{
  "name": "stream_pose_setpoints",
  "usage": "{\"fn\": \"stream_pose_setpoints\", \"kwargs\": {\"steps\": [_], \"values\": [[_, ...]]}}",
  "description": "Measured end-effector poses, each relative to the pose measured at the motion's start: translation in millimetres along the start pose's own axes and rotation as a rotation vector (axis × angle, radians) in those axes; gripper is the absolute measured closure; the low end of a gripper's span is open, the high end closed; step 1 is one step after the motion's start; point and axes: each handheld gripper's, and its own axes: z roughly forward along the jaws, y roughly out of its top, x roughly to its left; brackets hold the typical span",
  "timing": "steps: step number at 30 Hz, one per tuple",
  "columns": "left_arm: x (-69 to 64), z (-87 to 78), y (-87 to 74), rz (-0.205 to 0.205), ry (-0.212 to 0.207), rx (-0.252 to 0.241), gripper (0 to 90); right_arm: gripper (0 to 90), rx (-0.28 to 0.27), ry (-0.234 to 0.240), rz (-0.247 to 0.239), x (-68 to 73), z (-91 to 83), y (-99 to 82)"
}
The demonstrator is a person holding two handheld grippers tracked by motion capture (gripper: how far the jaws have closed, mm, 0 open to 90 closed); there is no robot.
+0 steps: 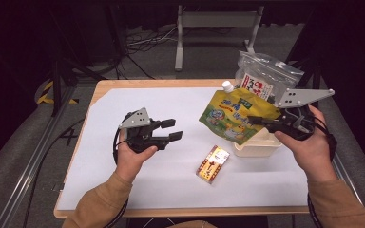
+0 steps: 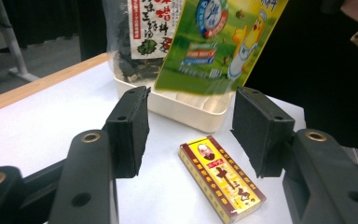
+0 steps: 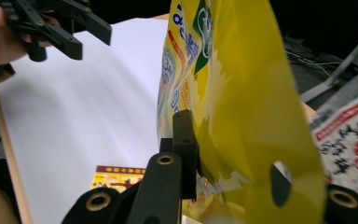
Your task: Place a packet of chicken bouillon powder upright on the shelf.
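Lifting the pouch over the tray

Left claw (image 1: 171, 129) hangs spread and empty above the white worktop (image 1: 123, 190); the small red-and-yellow cardboard box (image 1: 213, 164) lies beside the cream plastic tray (image 1: 259, 148); right claw (image 1: 256, 120) pinches the yellow-green spouted foil pouch (image 1: 233, 114) above it. Pouch lifted, placing appears left.

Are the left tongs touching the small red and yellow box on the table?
Apart. In the high view the left tongs hang open, with bare table between them and the box.
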Motion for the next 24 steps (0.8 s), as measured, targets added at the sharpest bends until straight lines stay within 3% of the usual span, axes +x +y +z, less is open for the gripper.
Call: {"fn": "stream_pose_setpoints", "kwargs": {"steps": [10,24], "values": [[-0.1,2.7,-0.8,-0.003,-0.003,0.013,45.4,84.4,0.038,-0.059,-0.012,-15.2,-12.1,-1.8],[0.1,3.5,-1.5,-0.007,0.003,0.028,44.5,84.4,0.112,-0.089,-0.040,-30.9,-22.3,0.6]]}}
